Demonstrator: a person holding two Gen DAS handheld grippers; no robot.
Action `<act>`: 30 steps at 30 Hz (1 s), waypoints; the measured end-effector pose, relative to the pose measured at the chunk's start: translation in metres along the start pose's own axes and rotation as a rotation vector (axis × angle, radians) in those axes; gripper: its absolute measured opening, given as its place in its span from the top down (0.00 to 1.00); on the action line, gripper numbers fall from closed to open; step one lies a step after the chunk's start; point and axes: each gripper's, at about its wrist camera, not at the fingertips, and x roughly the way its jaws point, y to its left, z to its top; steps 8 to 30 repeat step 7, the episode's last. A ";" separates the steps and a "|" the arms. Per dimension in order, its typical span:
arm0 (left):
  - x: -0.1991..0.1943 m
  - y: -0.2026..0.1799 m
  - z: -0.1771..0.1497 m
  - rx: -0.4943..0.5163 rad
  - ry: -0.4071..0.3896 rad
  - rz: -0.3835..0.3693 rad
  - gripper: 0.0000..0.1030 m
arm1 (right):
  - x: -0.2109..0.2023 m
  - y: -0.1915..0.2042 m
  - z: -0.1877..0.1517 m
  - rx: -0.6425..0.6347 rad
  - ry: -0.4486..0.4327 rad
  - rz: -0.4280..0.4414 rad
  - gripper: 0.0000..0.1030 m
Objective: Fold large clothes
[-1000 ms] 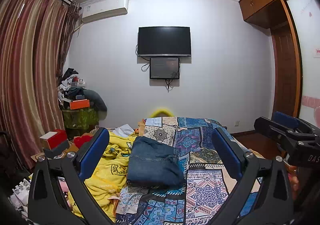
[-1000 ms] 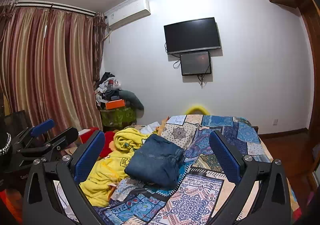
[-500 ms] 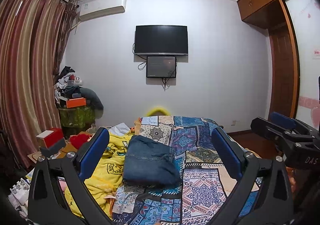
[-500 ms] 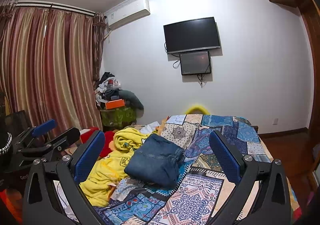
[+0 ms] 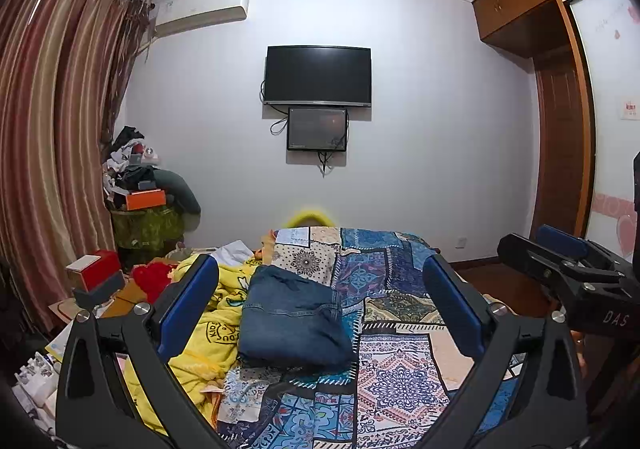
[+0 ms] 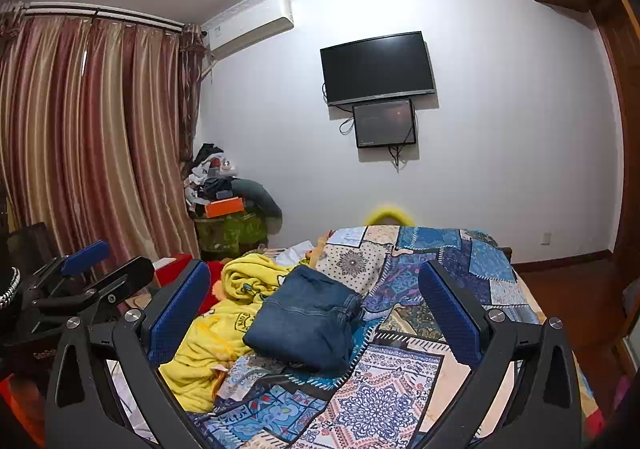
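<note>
Folded denim garment [image 5: 294,323] lying on the patchwork bed [image 5: 400,377], touching the yellow blanket [image 5: 208,329]. Left tongs [image 5: 320,313] and right tongs [image 6: 316,319] both spread wide, gripping nothing, raised above the bed.

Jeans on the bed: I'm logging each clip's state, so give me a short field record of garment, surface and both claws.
garment: blue jeans, folded into a compact bundle
surface: patchwork bedspread
beside it: yellow blanket, crumpled, on the jeans' left
left claw: open, empty, apart from the jeans
right claw: open, empty, apart from the jeans
fold status: looks finished; nothing gripped
</note>
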 end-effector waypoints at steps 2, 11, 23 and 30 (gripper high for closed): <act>0.000 0.000 -0.001 0.000 0.000 0.000 0.00 | 0.001 -0.001 0.000 0.004 0.004 -0.003 0.00; 0.002 0.001 -0.001 0.001 0.008 -0.010 0.00 | 0.003 -0.002 -0.001 0.008 0.013 -0.006 0.00; 0.002 0.001 -0.001 0.001 0.008 -0.010 0.00 | 0.003 -0.002 -0.001 0.008 0.013 -0.006 0.00; 0.002 0.001 -0.001 0.001 0.008 -0.010 0.00 | 0.003 -0.002 -0.001 0.008 0.013 -0.006 0.00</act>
